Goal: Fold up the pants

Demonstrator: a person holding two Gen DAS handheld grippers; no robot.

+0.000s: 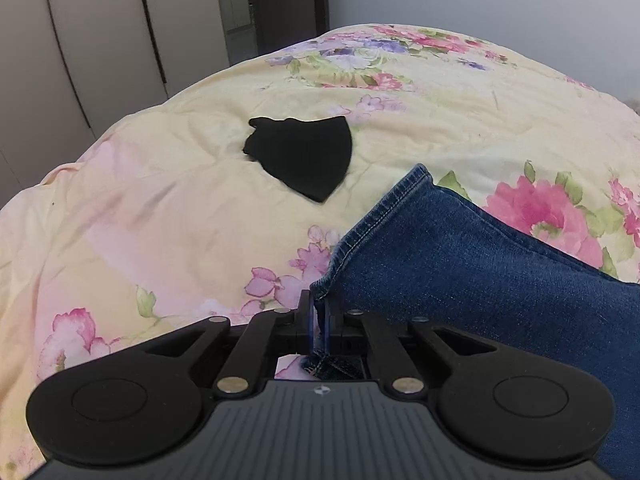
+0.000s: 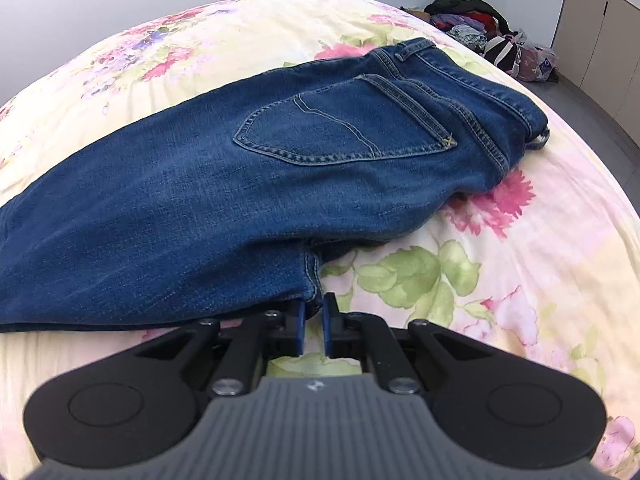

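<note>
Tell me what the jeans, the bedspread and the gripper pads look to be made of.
Jeans: blue denim, matte, faded in patches; twill weave, pale topstitching and a stitched back pocket show it.
Bedspread: soft woven fabric, probably cotton, matte, with printed flowers and fine creases.
Gripper pads: blue, smooth, likely rubber or soft plastic; too small to be sure.

Left gripper [image 1: 319, 320] sits at the bottom centre of the frame, its jaws closed on a hem corner of the blue jeans [image 1: 480, 272]. The denim runs from the jaws toward the lower right, its stitched hem rising to mid-frame. A folded black garment [image 1: 304, 156] lies flat left of centre, apart from the jeans. Both rest on a bed [image 1: 160, 208] with a yellow floral cover. Pale wardrobe doors [image 1: 80, 40] occupy the upper left.
</note>
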